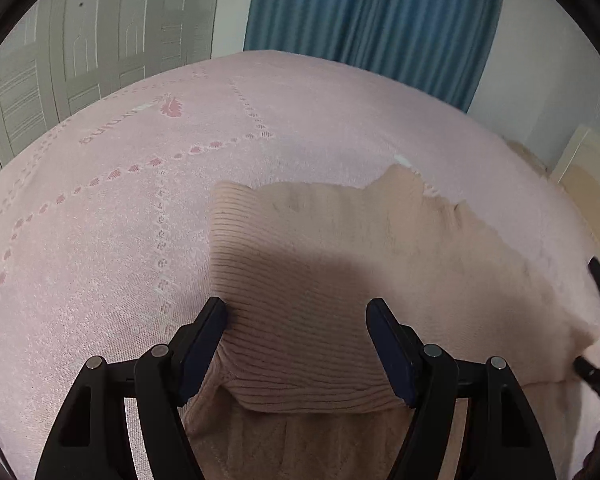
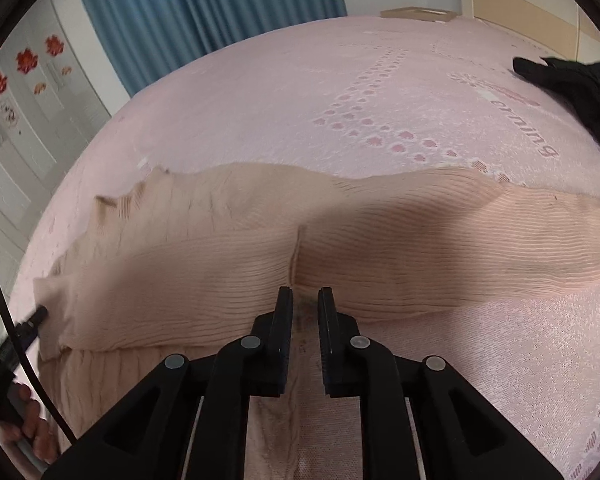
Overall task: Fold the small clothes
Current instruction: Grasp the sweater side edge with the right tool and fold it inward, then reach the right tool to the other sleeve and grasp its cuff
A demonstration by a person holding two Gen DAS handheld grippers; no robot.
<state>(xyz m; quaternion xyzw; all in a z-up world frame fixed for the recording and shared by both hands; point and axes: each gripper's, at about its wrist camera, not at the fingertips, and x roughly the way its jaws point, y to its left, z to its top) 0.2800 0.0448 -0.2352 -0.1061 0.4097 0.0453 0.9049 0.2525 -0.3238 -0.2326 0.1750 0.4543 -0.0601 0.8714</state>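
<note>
A beige-pink ribbed knit sweater (image 1: 340, 248) lies on the pink bedspread (image 1: 120, 220), with its near part folded over onto a cable-knit layer. My left gripper (image 1: 296, 306) stands wide open above that ribbed fold, one finger on either side of it, the left pad at the fold's edge. In the right wrist view the sweater (image 2: 380, 240) stretches across the bed. My right gripper (image 2: 305, 294) has its tips at the fold's near edge by a seam. Its jaws stand a narrow gap apart, and nothing shows pinched between the pads.
A black garment (image 2: 572, 80) lies at the bed's far right. A blue curtain (image 1: 380, 8) and white wardrobe doors (image 1: 80, 40) stand behind the bed. A hand (image 2: 32, 420) and a black cable show at the left edge of the right wrist view.
</note>
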